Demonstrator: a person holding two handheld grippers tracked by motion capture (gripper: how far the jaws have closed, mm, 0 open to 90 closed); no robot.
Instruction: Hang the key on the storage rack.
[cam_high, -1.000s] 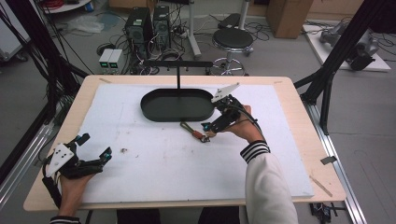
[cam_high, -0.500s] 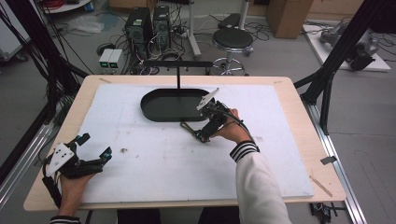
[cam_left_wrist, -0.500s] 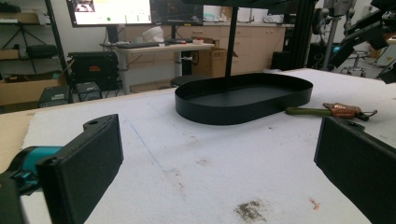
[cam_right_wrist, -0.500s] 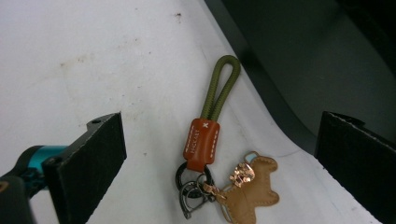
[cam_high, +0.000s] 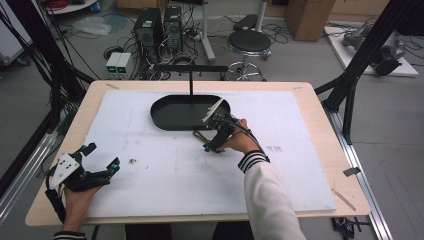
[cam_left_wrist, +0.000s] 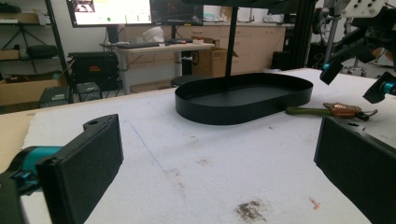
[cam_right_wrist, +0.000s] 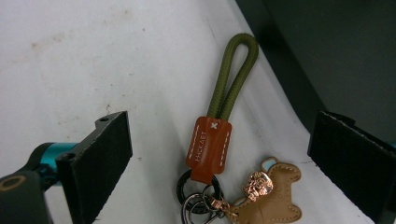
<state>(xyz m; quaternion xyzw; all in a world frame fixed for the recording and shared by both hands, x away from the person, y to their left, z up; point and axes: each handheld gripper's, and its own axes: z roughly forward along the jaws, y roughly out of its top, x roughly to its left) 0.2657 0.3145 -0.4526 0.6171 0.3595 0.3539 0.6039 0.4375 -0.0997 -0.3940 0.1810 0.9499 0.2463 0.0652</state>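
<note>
A: Where is the keychain (cam_right_wrist: 219, 140)?
B: It lies on the white sheet (cam_high: 165, 175) that covers the table (cam_high: 320, 107), just beside the near wall of the black oval tray (cam_high: 172, 117). It has an olive cord loop, a brown leather tab, dark rings and a tan leather charm.

A: And the right gripper (cam_high: 216, 136)?
B: It hangs over the keychain with its jaws spread wide, one on each side. In the right gripper view neither jaw touches it, and nothing is held.

A: The left gripper (cam_high: 97, 157)?
B: It sits near the table's front left corner, well apart from the tray. Its jaws are wide open too and hold nothing; a dark smudge (cam_left_wrist: 250, 210) marks the sheet between them.
</note>
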